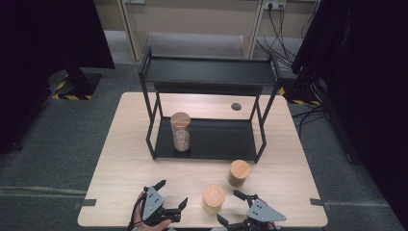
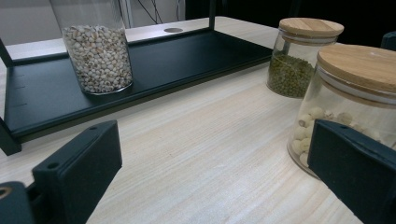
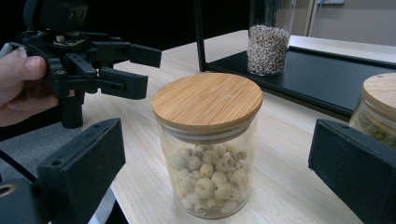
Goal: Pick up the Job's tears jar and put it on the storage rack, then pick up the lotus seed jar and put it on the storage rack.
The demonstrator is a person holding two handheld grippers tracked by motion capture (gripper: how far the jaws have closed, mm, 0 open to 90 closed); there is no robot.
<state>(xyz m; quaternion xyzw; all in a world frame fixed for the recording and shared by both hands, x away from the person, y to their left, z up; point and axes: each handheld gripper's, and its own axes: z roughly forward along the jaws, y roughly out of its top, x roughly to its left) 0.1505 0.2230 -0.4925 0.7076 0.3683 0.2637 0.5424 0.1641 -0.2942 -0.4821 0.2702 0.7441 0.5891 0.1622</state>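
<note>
A short glass jar of pale round seeds [image 1: 213,198] with a bamboo lid stands near the table's front edge. My right gripper [image 1: 228,207] is open just right of it; in the right gripper view the seed jar [image 3: 208,140] stands ahead between the wide-apart jaws, untouched. My left gripper [image 1: 173,192] is open to the jar's left, held by a hand. From the left gripper [image 2: 215,172] the seed jar [image 2: 355,93] shows behind the right-hand jaw. A second lidded jar of green beans [image 1: 239,172] [image 2: 303,56] stands farther back. A tall jar of grain [image 1: 180,132] rests on the rack's lower shelf.
A black two-tier metal rack [image 1: 207,72] takes up the middle and back of the wooden table [image 1: 125,163]; its lower shelf [image 2: 187,60] is bare to the right of the tall jar. A round cable hole [image 1: 235,106] sits behind it. Grey carpet surrounds the table.
</note>
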